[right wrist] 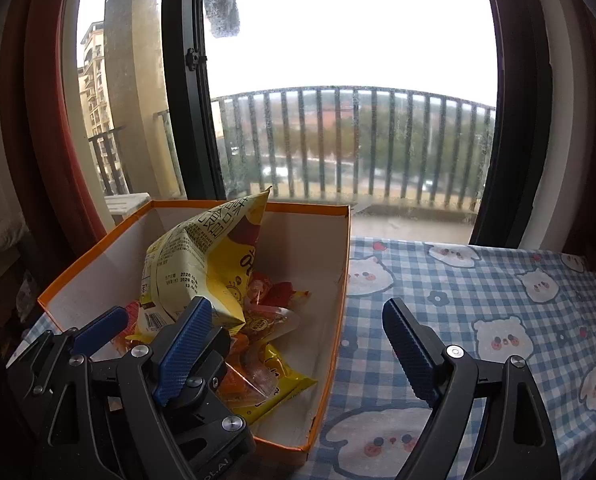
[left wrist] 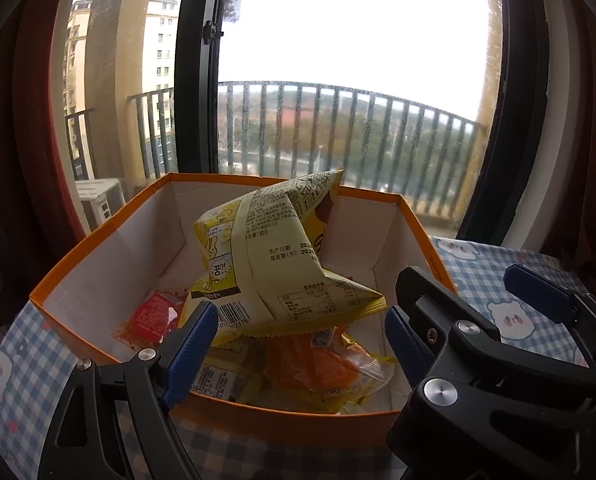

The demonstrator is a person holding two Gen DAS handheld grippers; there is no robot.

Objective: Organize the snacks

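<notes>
Looks like the release step: yellow bag (left wrist: pixel 274 256) is going into the orange box (left wrist: pixel 110 216) on the desk (right wrist: pixel 478 292), on top of the other snacks (left wrist: pixel 318 368). To do it well, I'd say: keep the left gripper (left wrist: pixel 298 340) wide, back it straight out w/o snagging the bag's crimped bottom edge, and don't nudge the box's near wall. The bag stands tall and leans, top corner poking above the far rim, so it may need a push flat later.

Left fingers (left wrist: pixel 190 344) are apart, nothing pinched; the bag's lower edge sits between them, near the left pad, whether it brushes it I can't tell. Right gripper (right wrist: pixel 298 348) is wide apart too, empty: one finger over the box beside the bag, the other out over the checked cloth, straddling the box's right wall. The bag is left of and beyond its fingers (right wrist: pixel 410 352), not touching as far as I can see.
</notes>
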